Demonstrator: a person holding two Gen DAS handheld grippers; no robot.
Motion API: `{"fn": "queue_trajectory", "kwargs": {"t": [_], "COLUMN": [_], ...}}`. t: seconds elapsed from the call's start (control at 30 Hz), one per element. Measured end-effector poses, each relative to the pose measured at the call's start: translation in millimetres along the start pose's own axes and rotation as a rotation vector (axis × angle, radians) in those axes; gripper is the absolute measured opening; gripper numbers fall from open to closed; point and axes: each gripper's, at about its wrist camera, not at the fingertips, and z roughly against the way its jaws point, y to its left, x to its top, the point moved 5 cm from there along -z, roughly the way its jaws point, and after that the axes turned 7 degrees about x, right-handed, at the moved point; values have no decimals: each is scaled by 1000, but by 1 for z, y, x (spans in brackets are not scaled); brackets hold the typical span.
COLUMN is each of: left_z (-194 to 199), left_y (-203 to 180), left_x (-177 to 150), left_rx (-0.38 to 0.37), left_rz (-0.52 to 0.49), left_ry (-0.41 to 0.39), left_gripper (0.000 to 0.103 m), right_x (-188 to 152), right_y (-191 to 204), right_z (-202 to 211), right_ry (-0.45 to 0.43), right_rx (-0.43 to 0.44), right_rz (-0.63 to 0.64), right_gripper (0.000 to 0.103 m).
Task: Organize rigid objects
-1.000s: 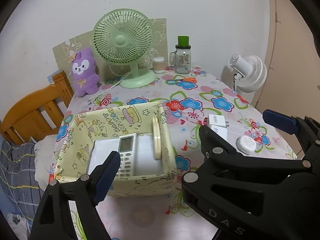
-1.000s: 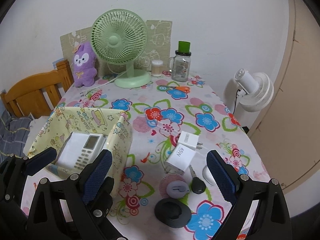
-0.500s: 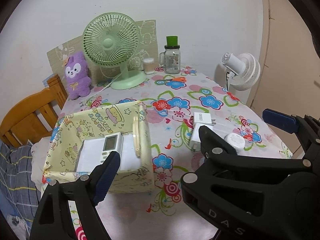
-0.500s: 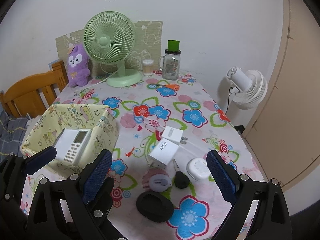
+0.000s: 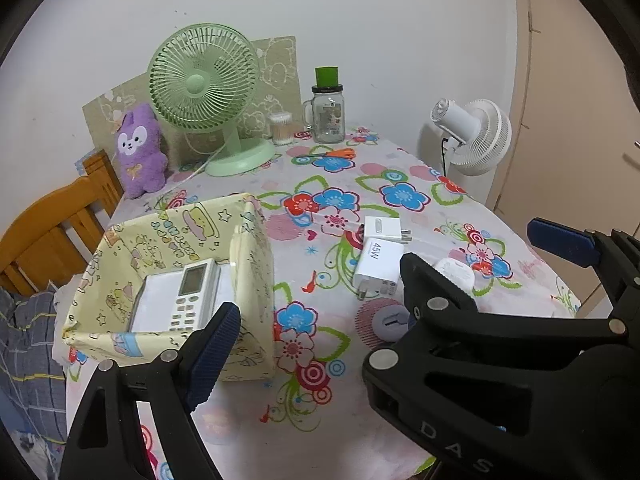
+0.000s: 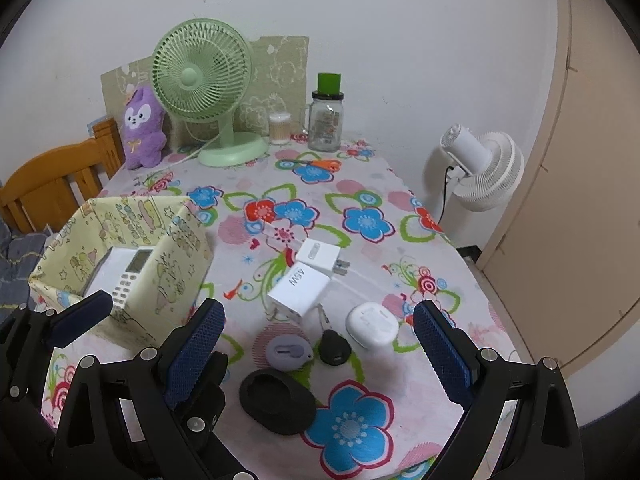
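A yellow fabric box (image 5: 256, 280) (image 6: 180, 256) sits at the table's left and holds a white remote (image 5: 192, 296) (image 6: 130, 276) on a white flat item. On the flowered cloth lie two white chargers (image 6: 302, 284) (image 5: 378, 264), a white earbud case (image 6: 372, 324), a grey round case (image 6: 289, 353), a black key fob (image 6: 335, 347) and a black oval pouch (image 6: 277, 402). My right gripper (image 6: 316, 344) is open above these small items. My left gripper (image 5: 380, 304) is open and empty, near the box's front.
A green desk fan (image 6: 204, 80), a purple plush (image 6: 142, 126), a glass jar with a green lid (image 6: 326, 116), a cotton swab pot (image 6: 280, 128) and orange scissors (image 6: 320, 164) stand at the back. A white fan (image 6: 480, 168) is off the right edge. A wooden chair (image 6: 48, 184) is at the left.
Both grippers have pulled back and to the right; the box and remote now sit further left and the small items show more fully. Both stay open.
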Motion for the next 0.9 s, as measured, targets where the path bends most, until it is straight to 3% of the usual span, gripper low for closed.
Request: {"fn": "queue_trajectory", "kwargs": {"t": [0.9], "left_z": [-41], "left_y": [-33], "left_x": [-31], "left_rx": [-70], "left_rz": [1], "left_ry": [56], "left_gripper": [88], "right_x": [-42], "right_y": [-38], "right_z": [-35], "right_ry": [44], "right_rx": [39], "right_rz": [-48], "right_gripper": [97]}}
